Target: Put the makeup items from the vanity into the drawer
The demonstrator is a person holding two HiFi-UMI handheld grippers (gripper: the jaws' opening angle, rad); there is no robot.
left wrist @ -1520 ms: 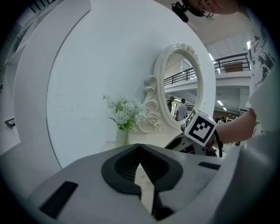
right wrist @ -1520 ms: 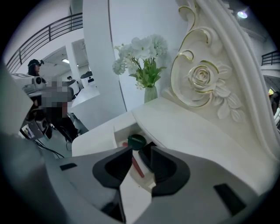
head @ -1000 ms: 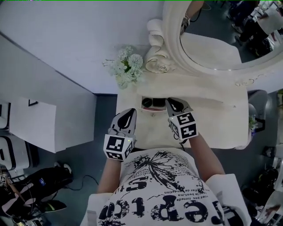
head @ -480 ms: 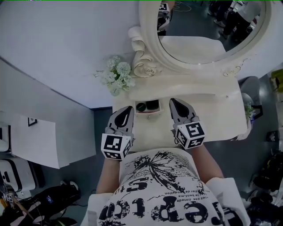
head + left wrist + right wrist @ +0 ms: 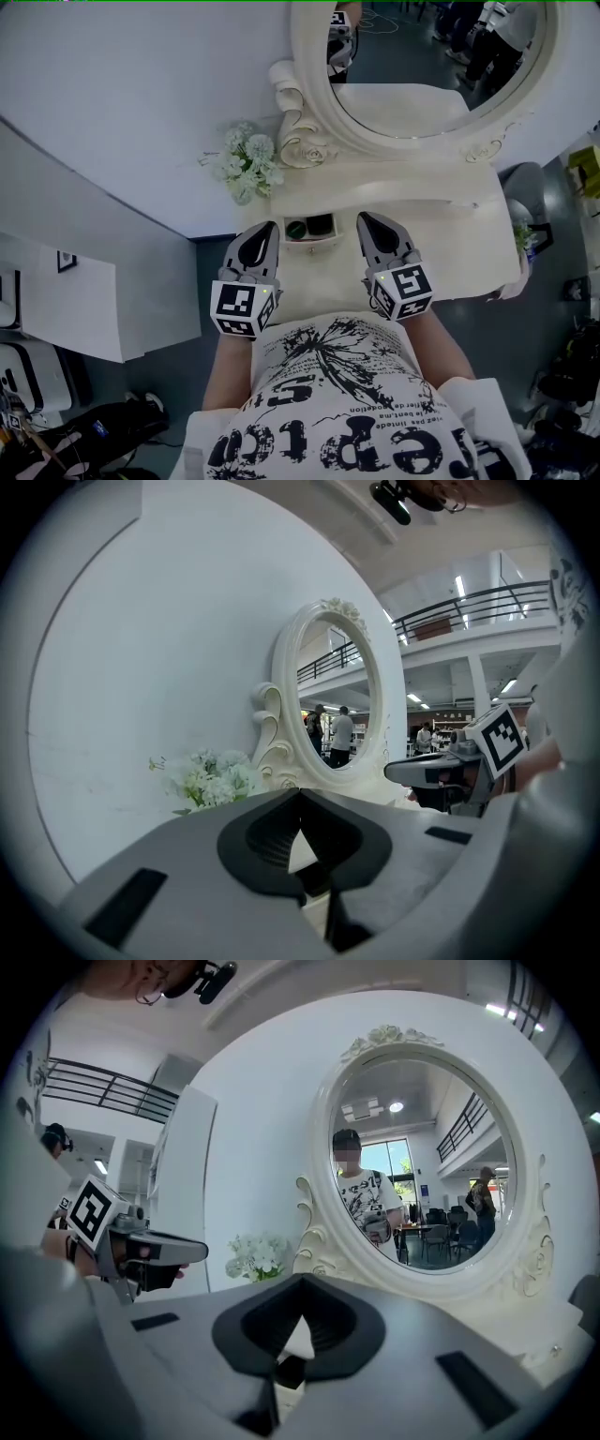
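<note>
On the white vanity a small drawer stands pulled out, with a dark round item and a black item lying in it. My left gripper hangs just left of the drawer, shut and empty; in its own view the jaw tips meet. To the drawer's right my right gripper is over the tabletop, also shut with nothing between its jaws. Each gripper shows in the other's view, the right gripper and the left gripper. No loose makeup shows on the tabletop.
A large oval mirror in a carved white frame rises behind the tabletop. White flowers stand at the vanity's back left corner. A wall runs along the left, and a small plant sits by the vanity's right edge.
Both grippers have risen a little. The right gripper's tip was at the drawer's right end a second ago and now stands clear of it, tilted up toward the mirror.
</note>
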